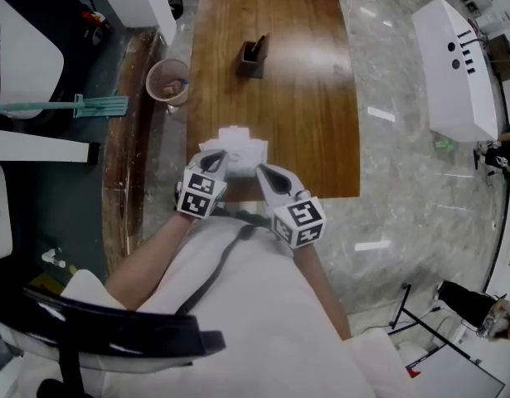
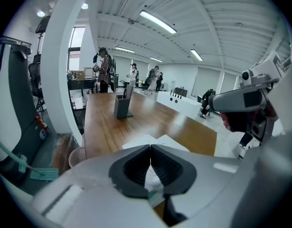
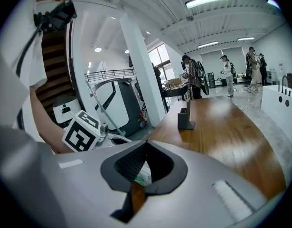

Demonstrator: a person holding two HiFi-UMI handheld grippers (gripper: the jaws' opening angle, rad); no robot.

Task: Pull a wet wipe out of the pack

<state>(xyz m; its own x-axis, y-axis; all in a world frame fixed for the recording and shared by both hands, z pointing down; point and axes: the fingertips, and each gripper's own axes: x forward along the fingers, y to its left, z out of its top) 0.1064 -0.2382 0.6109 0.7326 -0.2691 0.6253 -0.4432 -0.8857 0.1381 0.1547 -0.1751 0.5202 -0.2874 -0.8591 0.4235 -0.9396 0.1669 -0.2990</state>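
The white wet wipe pack point(image 1: 235, 150) lies at the near end of the brown table point(image 1: 313, 98). My left gripper point(image 1: 222, 161) is at the pack's near left corner and my right gripper point(image 1: 259, 171) at its near right edge. In the left gripper view, the left gripper point(image 2: 150, 147) has its tips meeting, and the white pack point(image 2: 157, 139) shows just beyond them. In the right gripper view, the right gripper point(image 3: 146, 142) also has its tips together. A white and green bit of the pack point(image 3: 144, 175) shows through the hollow below. Whether either pinches the pack I cannot tell.
A dark grey holder point(image 1: 254, 58) stands mid-table. A pink waste basket point(image 1: 168, 82) and a teal mop point(image 1: 89, 106) sit on the floor left of the table. A white robot base point(image 1: 456, 69) stands to the right. People stand far back point(image 2: 104, 70).
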